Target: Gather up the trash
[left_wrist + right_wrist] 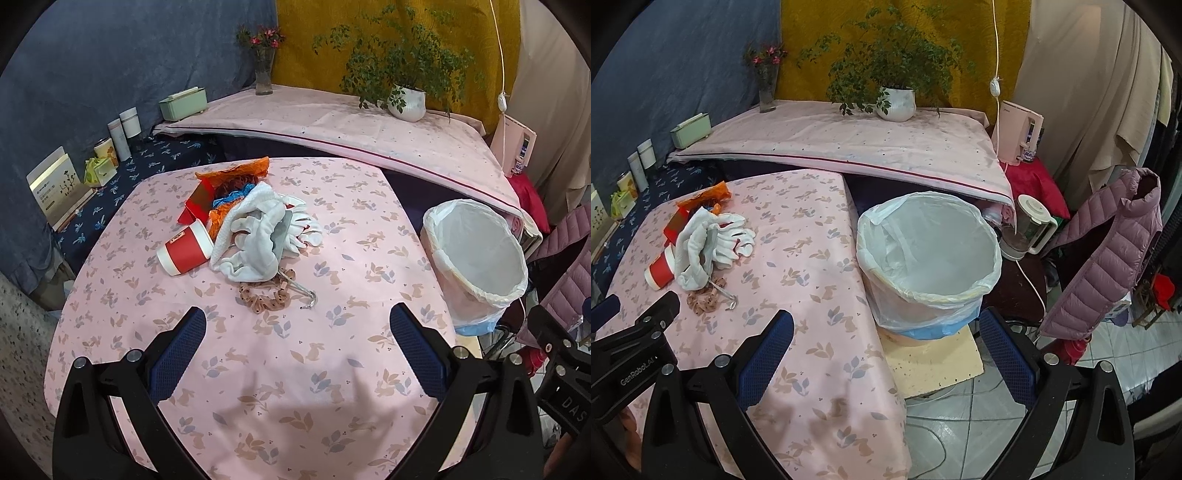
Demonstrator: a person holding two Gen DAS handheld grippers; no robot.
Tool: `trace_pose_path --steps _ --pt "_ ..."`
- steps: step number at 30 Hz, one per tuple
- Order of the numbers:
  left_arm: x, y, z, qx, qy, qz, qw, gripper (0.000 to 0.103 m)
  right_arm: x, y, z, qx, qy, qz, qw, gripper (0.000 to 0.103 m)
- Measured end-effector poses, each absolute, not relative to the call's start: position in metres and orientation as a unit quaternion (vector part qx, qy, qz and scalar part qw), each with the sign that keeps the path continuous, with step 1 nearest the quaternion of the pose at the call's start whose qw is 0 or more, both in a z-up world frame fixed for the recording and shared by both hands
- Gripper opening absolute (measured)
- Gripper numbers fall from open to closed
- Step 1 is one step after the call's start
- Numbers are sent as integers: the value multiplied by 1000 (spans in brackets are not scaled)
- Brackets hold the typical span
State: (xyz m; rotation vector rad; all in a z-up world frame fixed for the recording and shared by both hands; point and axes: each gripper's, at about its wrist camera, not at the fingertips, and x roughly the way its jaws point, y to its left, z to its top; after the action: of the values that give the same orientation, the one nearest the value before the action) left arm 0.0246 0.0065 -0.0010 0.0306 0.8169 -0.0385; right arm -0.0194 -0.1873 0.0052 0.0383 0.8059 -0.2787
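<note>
A heap of trash lies on the pink patterned table point(295, 369): a red and white paper cup point(184, 252) on its side, white cloth and gloves point(258, 232), orange wrappers point(236, 171), a red packet point(199, 203) and a brown scrunchie point(264, 300) with a bent wire. My left gripper point(297, 345) hangs open above the table's near part, short of the heap. Off the table's right edge stands a bin lined with a white bag point(929, 258). My right gripper point(886, 343) is open, near the bin's front. The heap point(701, 243) shows to its left.
A raised shelf behind holds a potted plant point(406, 101), a flower vase point(264, 74) and a green box point(183, 103). Cups and boxes point(110, 147) line the left wall. To the right stand a blender point(1028, 229), a pink puffer jacket point(1108, 258) and a tiled floor point(979, 424).
</note>
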Motion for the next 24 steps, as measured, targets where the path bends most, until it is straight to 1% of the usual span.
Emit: trace_pose_path --steps 24 --pt "29 2 -1 14 392 -22 919 95 -14 -194 7 20 388 -140 911 96"
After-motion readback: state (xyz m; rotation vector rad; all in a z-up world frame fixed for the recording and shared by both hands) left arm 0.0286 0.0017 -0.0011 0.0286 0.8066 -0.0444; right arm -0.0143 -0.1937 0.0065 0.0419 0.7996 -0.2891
